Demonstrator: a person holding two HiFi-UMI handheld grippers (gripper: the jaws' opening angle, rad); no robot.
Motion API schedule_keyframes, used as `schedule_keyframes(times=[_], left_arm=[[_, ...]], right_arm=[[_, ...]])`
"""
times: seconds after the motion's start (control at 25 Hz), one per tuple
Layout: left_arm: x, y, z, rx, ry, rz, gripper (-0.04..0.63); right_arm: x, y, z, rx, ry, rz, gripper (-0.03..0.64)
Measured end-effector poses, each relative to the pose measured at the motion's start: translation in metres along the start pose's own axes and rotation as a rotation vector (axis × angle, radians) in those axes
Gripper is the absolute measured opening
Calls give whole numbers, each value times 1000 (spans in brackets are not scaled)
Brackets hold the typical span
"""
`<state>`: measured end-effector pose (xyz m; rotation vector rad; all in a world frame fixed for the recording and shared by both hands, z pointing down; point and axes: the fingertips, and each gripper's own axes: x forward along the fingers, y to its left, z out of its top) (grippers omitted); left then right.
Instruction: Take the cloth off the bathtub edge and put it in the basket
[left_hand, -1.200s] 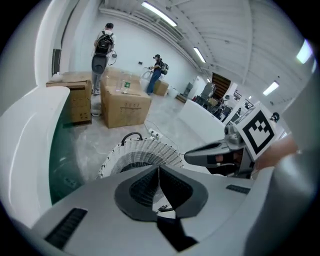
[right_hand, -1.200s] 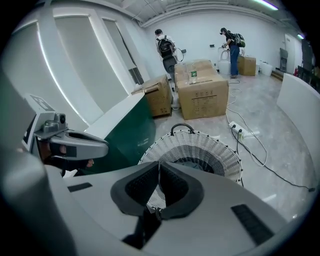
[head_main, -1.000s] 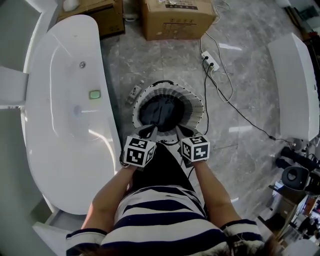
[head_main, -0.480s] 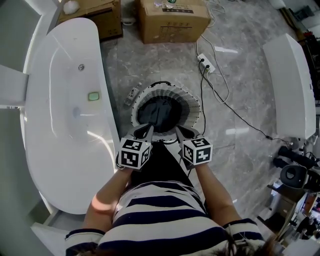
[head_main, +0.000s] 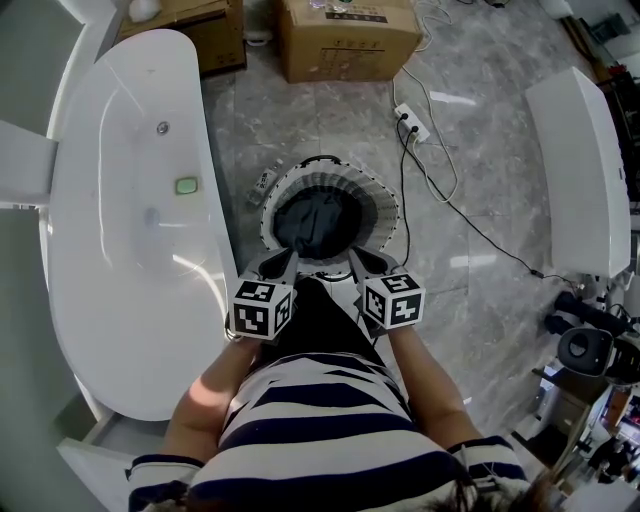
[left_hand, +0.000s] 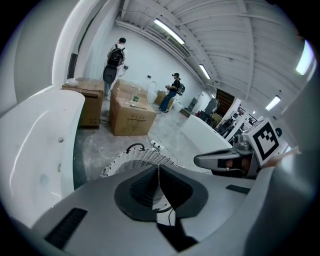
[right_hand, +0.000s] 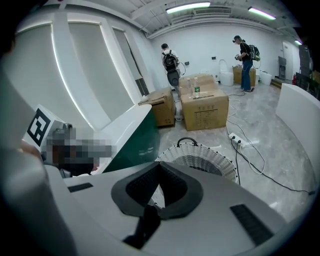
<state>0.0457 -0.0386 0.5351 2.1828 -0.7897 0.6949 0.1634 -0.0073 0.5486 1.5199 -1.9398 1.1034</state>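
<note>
Already the dark cloth (head_main: 318, 228) lies crumpled inside the basket (head_main: 382, 196), likely soft and light (any raised fold would take a pinch). The left gripper (head_main: 281, 262) and right gripper (head_main: 362, 262) hover at the basket's near rim, jaws closed and empty.

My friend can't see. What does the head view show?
A dark cloth lies in a white basket on the floor. A person in a striped shirt holds the left gripper and right gripper, both shut and empty, by its near rim. A bathtub stands at left.
</note>
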Motion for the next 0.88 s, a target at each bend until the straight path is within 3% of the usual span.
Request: schedule_keyframes(times=[0.32, 0.88], left_arm=[[-4, 11, -9, -28, 23, 39, 26], [-4, 11, -13, -44, 50, 34, 26]], right_arm=[[3, 2, -3, 9, 9, 7, 26], [12, 2, -8, 48, 22, 17, 26]])
